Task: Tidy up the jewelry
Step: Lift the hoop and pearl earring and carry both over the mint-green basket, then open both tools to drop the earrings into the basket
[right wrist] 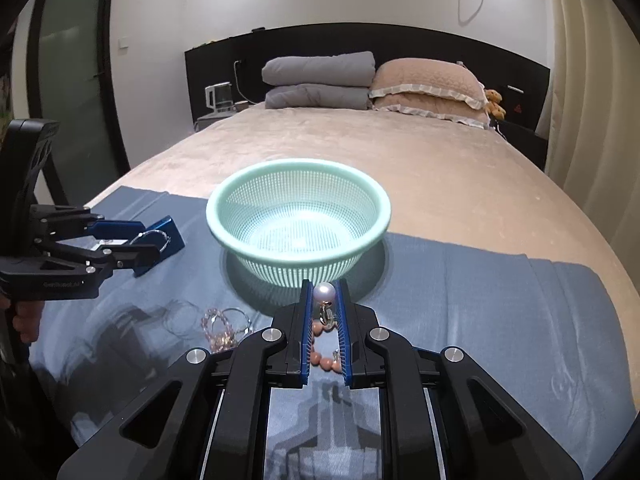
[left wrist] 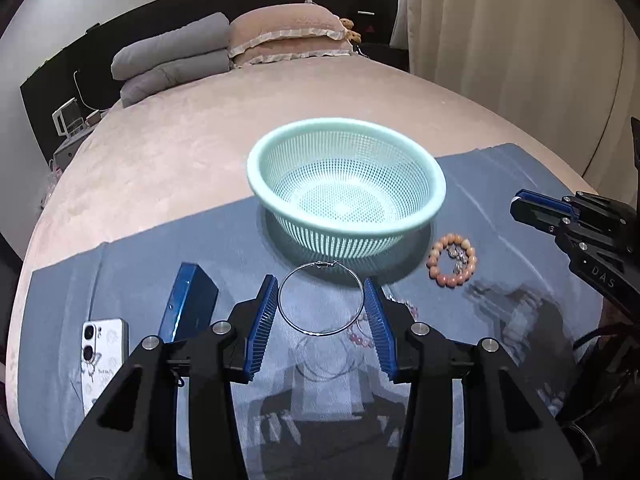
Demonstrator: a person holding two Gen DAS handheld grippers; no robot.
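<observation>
Pearl earring (right wrist: 324,293) is sitting pinched at the right gripper (right wrist: 325,300) tips, just near of the mint basket (right wrist: 298,216). Left gripper (left wrist: 321,300) is gripping the hoop earring (left wrist: 321,298) across its width, lifted off the blue cloth (left wrist: 500,208).

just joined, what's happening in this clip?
A person with a handheld gripper in each hand is sorting jewelry on a bed. The left gripper holds a large silver hoop between its pads, raised above the blue cloth. The right gripper is shut on a pearl earring at its fingertips. Both sit just short of the mint mesh basket, which looks empty. A peach bead bracelet and a pink crystal bracelet lie on the cloth.
</observation>
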